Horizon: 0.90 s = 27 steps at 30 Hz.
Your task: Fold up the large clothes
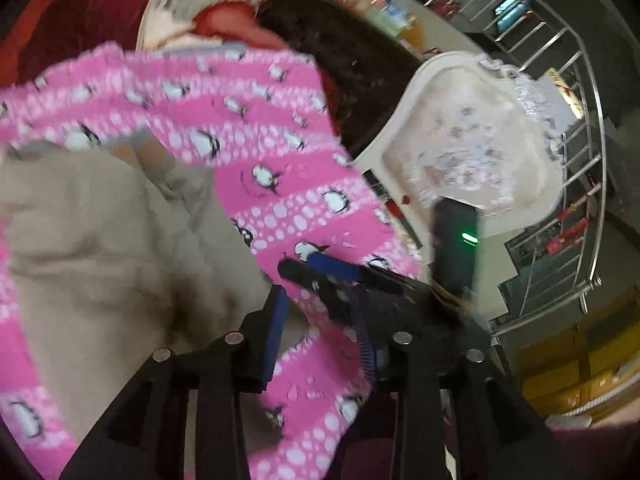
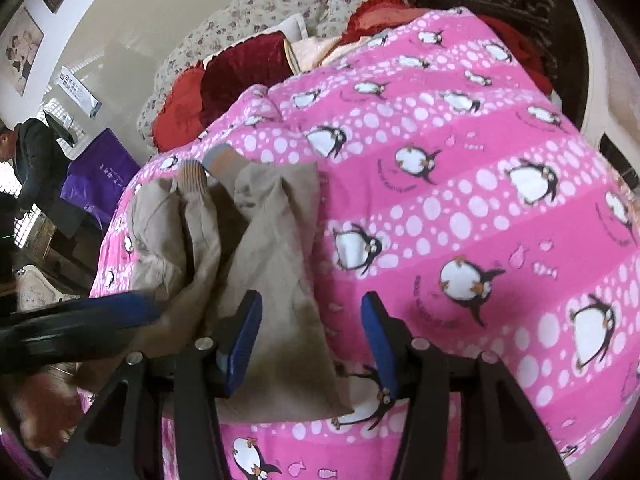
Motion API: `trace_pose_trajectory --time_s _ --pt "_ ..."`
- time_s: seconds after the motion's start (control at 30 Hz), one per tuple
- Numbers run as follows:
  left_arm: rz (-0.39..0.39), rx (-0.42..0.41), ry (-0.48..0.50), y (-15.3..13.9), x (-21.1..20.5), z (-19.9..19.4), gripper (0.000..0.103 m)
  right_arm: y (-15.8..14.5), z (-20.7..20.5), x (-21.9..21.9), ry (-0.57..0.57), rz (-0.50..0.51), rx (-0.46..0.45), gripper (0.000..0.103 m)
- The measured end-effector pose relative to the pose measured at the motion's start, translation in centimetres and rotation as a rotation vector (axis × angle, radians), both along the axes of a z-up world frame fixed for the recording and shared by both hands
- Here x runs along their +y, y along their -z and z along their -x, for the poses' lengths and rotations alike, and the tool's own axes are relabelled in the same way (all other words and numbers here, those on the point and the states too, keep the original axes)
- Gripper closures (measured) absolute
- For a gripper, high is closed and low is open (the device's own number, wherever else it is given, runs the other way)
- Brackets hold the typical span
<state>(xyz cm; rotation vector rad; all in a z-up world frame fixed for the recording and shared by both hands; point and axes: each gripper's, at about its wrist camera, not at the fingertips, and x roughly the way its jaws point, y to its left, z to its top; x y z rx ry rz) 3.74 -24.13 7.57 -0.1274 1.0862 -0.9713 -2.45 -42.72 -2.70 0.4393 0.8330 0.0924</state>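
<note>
A beige garment with ribbed cuffs lies crumpled on a pink penguin-print quilt. In the left wrist view the garment fills the left side on the quilt. My left gripper is open over the garment's right edge and holds nothing. My right gripper is open just above the garment's near corner, empty. The right gripper also shows in the left wrist view, close ahead of the left one. The left gripper's blue finger enters the right wrist view from the left, over the garment.
Red cushions and a floral blanket lie at the head of the bed. A cream floral chair and a metal stair railing stand beside the bed. A person and a purple bag are at the far left.
</note>
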Motion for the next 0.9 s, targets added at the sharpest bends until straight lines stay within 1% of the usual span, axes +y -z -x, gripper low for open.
trace_pose_trajectory --time_s 0.03,0.1,0.17,0.2,0.23,0.27,0.3,0.37,0.43,0.47,0.5,0.53,0.57,0.6,0.63,0.73,0.77,0.8,0.83,0.87,0.9 --pt "-0.024 -0.024 -0.036 -1.2 1.6 0.3 0.081 -0.4 -0.1 0.0 -0.003 -0.002 -0.011 0.048" --pt "-0.041 -0.067 -0.093 -2.4 4.3 0.3 0.08 -1.3 -0.6 0.1 -0.014 -0.003 -0.026 0.048" --pt "-0.102 -0.111 -0.163 -2.6 6.7 0.3 0.079 -2.1 -1.4 0.6 -0.024 -0.007 -0.042 0.045" --pt "-0.133 -0.131 -0.201 -2.1 8.0 0.2 0.079 -2.5 -2.2 1.3 -0.051 -0.013 -0.045 0.039" --pt "-0.153 -0.136 -0.229 -1.5 8.8 0.1 0.079 -2.6 -2.9 1.8 -0.073 -0.017 -0.043 0.026" --pt "-0.175 -0.124 -0.256 -0.5 9.4 0.1 0.079 -2.6 -3.6 2.5 -0.091 -0.023 -0.042 0.021" --pt "-0.197 -0.095 -0.283 0.9 10.1 -0.1 0.079 -2.7 -4.7 3.5 -0.113 -0.037 -0.047 0.015" --pt "-0.214 -0.046 -0.319 3.6 10.8 0.0 0.079 -2.5 -6.5 5.0 -0.153 -0.058 -0.046 0.014" --pt "-0.242 0.005 -0.352 6.7 10.9 0.2 0.079 -2.0 -9.0 7.1 -0.217 -0.077 -0.029 0.01" --pt "-0.268 0.021 -0.36 7.9 10.6 0.3 0.079 -1.6 -10.0 7.9 -0.236 -0.079 -0.02 0.009" --pt "-0.274 0.027 -0.364 8.9 10.4 0.6 0.08 -1.0 -11.0 8.9 -0.251 -0.075 -0.003 0.01" --pt "-0.279 0.018 -0.368 9.2 10.2 0.9 0.08 -0.6 -11.9 10.0 -0.272 -0.062 0.015 0.016" --pt "-0.291 -0.006 -0.37 9.1 9.8 1.2 0.079 -0.5 -12.3 10.8 -0.29 -0.045 0.015 0.028" --pt "-0.29 -0.021 -0.363 8.8 9.6 1.4 0.079 -0.8 -12.4 11.8 -0.308 0.006 -0.005 0.071" --pt "-0.271 -0.034 -0.347 8.0 9.3 1.7 0.079 -1.4 -12.2 12.0 -0.306 0.039 -0.025 0.09" --pt "-0.222 -0.079 -0.339 6.4 9.2 2.3 0.079 -3.9 -9.7 11.3 -0.309 0.061 -0.14 0.092" --pt "-0.23 -0.097 -0.339 6.4 9.0 2.3 0.077 -4.3 -9.1 10.7 -0.295 0.085 -0.159 0.092" --pt "-0.242 -0.101 -0.337 6.6 8.8 2.1 0.077 -4.3 -8.6 9.8 -0.254 0.131 -0.17 0.092" --pt "-0.254 -0.099 -0.335 7.1 8.4 2.0 0.077 -3.9 -8.6 8.9 -0.219 0.156 -0.165 0.092" --pt "-0.258 -0.087 -0.335 7.9 8.1 1.8 0.077 -2.9 -9.1 7.8 -0.166 0.188 -0.139 0.092" --pt "-0.257 -0.079 -0.332 8.5 7.9 1.6 0.077 -1.8 -9.7 7.1 -0.137 0.205 -0.112 0.092"
